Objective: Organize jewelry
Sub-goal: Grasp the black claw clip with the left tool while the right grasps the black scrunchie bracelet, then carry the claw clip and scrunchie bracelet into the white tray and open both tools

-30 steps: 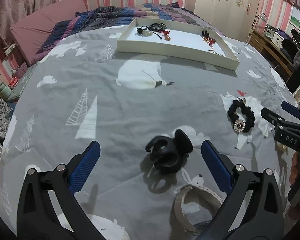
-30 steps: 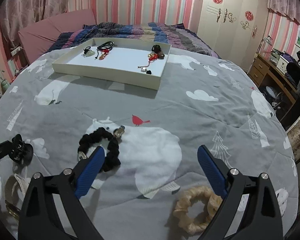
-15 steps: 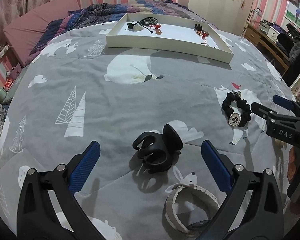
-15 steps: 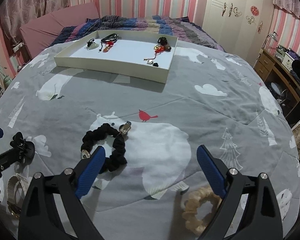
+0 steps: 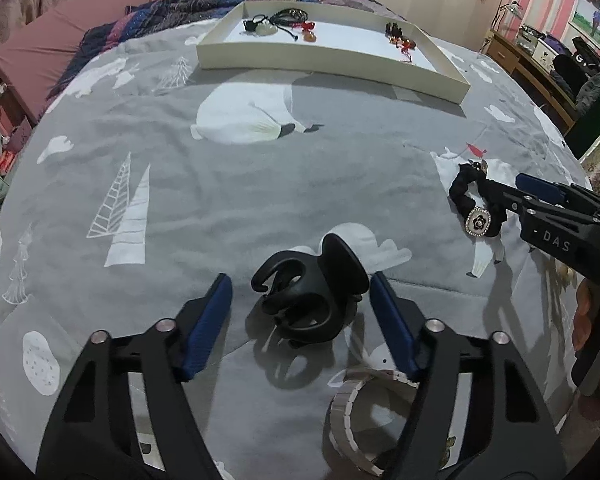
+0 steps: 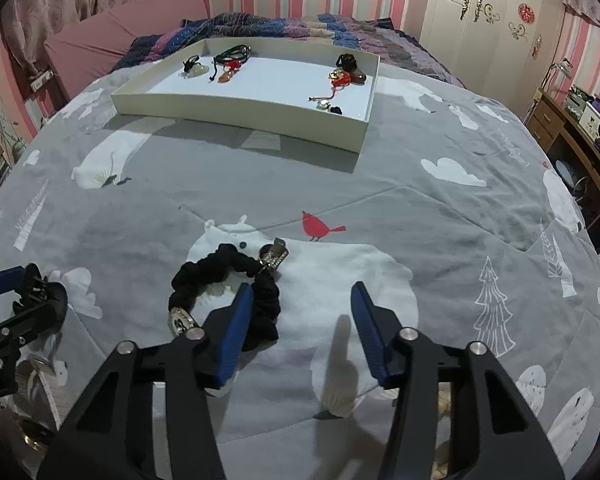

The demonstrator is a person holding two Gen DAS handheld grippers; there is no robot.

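You are at the pick-up step. Your left gripper (image 5: 300,304) has just been closing, fingers apart around a black claw hair clip (image 5: 310,292) on the grey bedspread (image 5: 240,184). Your right gripper (image 6: 302,328), also closing, straddles one side of a black scrunchie (image 6: 224,280), unclamped. Next, pinch both firmly, then carry them to the white tray (image 6: 236,110).

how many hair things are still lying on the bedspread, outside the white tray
3 visible: a black claw clip between the left gripper's fingers, a black scrunchie by the right gripper, and a woven band nearest the left camera. More may be hidden.
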